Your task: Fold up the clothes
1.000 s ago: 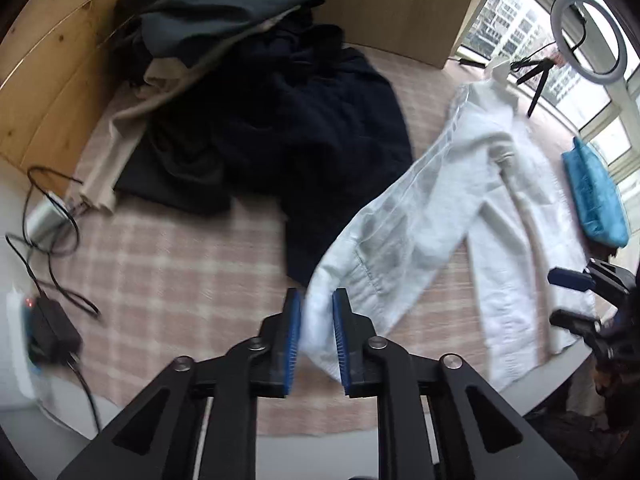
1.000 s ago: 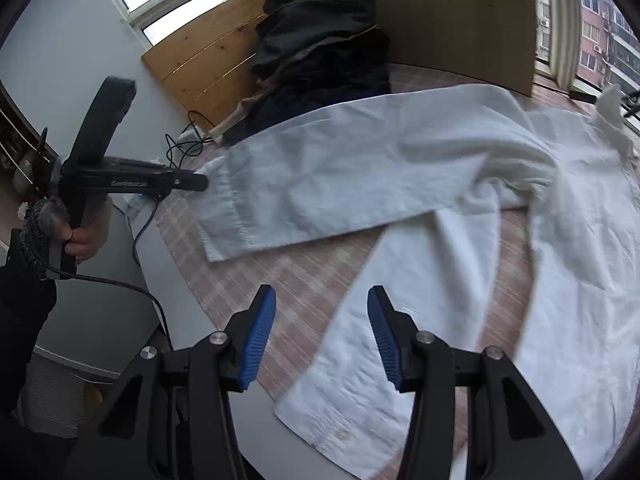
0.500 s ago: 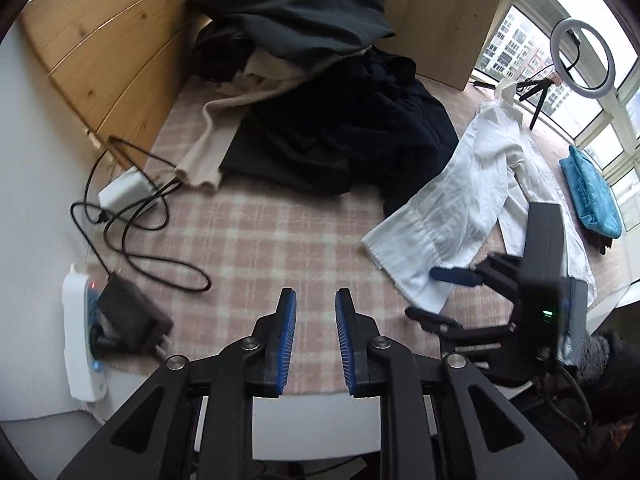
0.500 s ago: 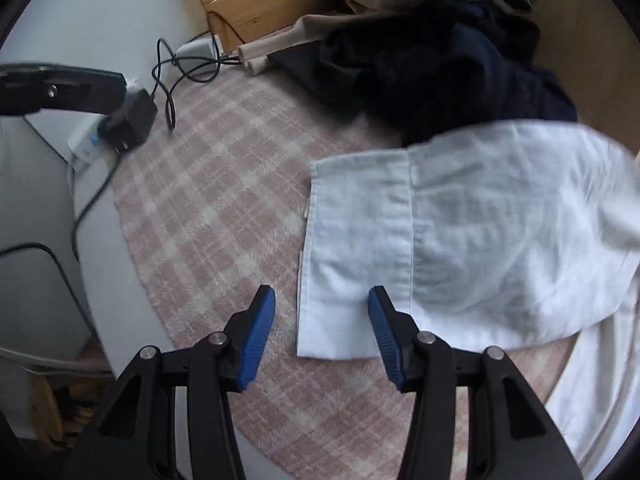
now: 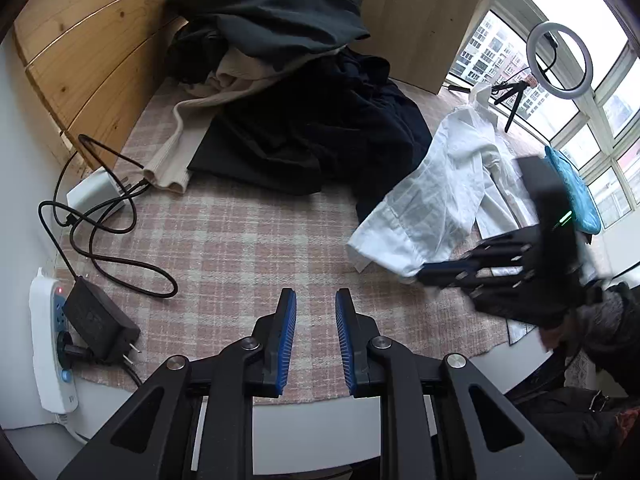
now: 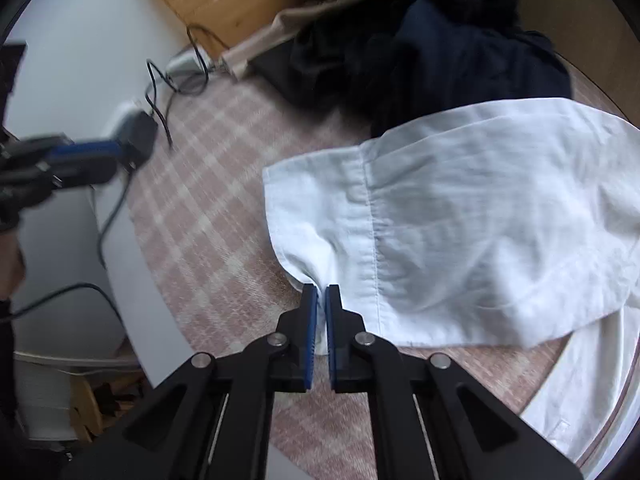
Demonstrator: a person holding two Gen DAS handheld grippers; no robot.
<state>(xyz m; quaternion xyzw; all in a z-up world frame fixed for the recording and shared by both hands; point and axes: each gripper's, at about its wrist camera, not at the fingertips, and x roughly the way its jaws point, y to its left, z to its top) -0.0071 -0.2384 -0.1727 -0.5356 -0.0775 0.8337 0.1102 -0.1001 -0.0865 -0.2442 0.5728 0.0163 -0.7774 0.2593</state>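
Now the white shirt (image 6: pixel 460 216) lies spread on the plaid-covered surface (image 5: pixel 240 240), its sleeve cuff pinched tight in the right gripper (image 6: pixel 321 300) fingers. Carry the cuff across the shirt body without tugging. The left gripper (image 5: pixel 315 308), fingers narrowly parted, holds nothing.

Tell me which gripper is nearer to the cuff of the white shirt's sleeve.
Right. The right gripper is shut on the sleeve cuff of the white shirt. The left gripper hovers with nothing between its jaws over the plaid cloth, off to the cuff's side.
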